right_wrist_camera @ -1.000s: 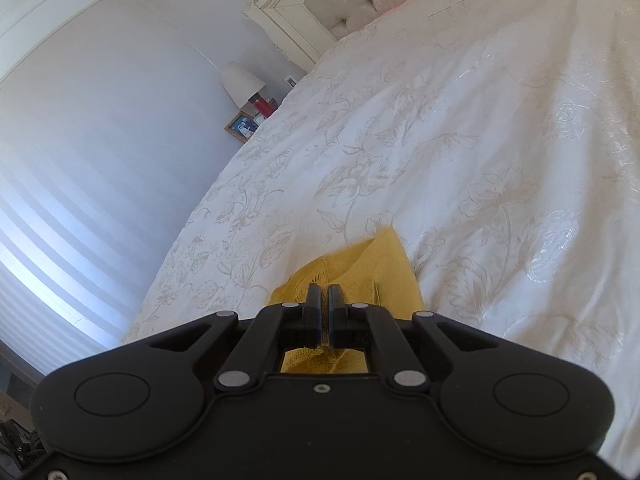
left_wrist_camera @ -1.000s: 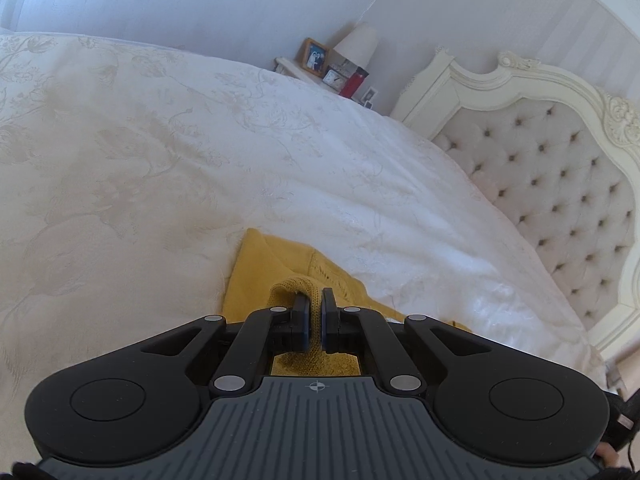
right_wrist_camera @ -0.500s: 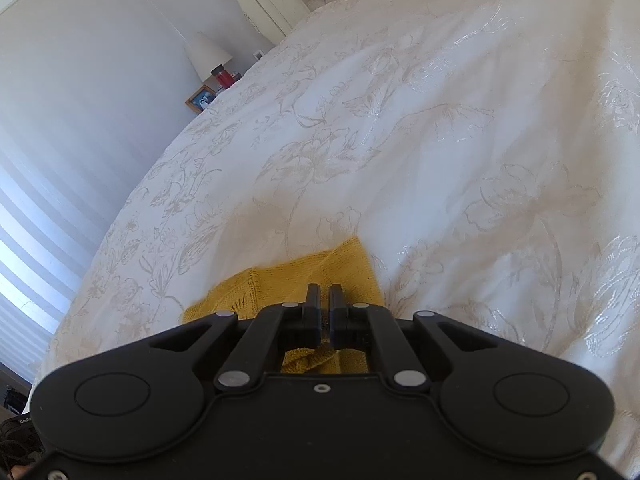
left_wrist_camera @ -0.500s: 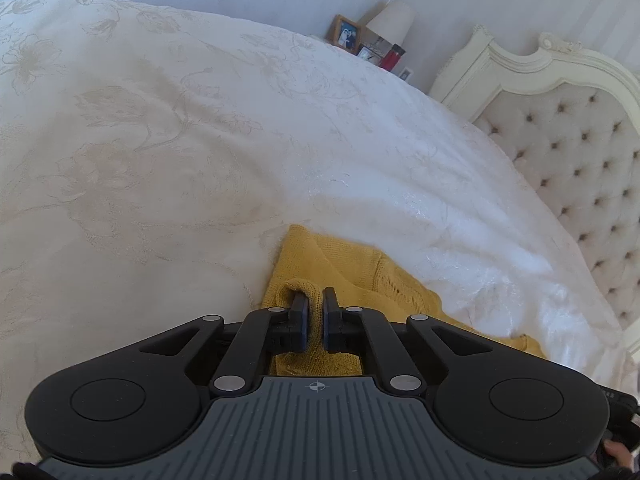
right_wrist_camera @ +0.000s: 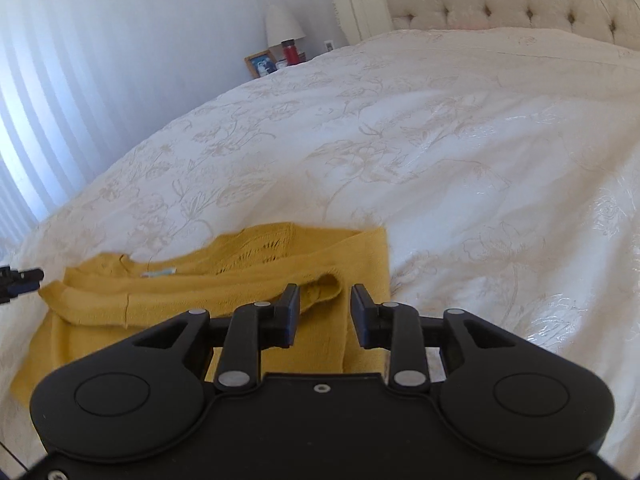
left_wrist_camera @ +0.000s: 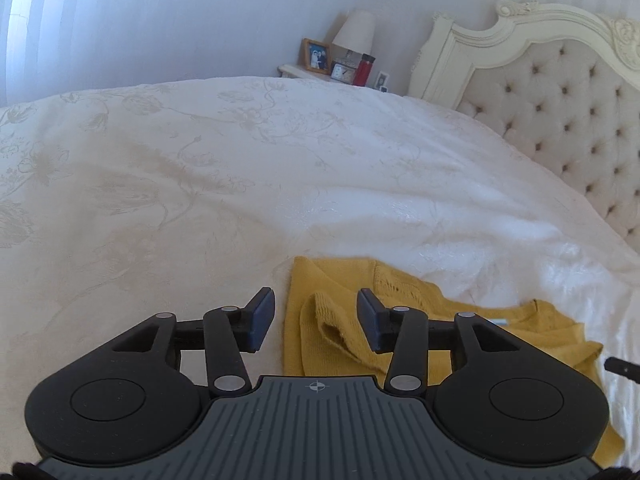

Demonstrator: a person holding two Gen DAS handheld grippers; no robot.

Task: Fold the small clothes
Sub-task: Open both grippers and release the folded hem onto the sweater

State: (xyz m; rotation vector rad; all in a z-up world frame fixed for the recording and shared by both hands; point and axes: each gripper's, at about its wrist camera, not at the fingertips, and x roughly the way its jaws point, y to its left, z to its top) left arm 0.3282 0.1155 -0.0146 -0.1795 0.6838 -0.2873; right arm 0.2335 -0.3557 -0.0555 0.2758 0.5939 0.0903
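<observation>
A small mustard-yellow knit top (left_wrist_camera: 424,320) lies on the white bedspread (left_wrist_camera: 200,200), partly folded, with its neck label showing. My left gripper (left_wrist_camera: 316,322) is open and empty, just above one folded corner of the top. My right gripper (right_wrist_camera: 325,314) is open and empty above the opposite corner of the same top (right_wrist_camera: 224,276). The tip of the other gripper shows at the right edge of the left wrist view (left_wrist_camera: 622,368) and at the left edge of the right wrist view (right_wrist_camera: 20,278).
A tufted cream headboard (left_wrist_camera: 560,92) stands at the bed's far end. A bedside table (left_wrist_camera: 304,71) holds a lamp (left_wrist_camera: 354,34), a photo frame (left_wrist_camera: 317,55) and a red bottle (left_wrist_camera: 363,69). The bedspread (right_wrist_camera: 440,140) stretches wide around the top.
Both grippers were shut on the yellow top's corners; both have opened and let go. The top now lies on the bed and both cameras have tilted up.
</observation>
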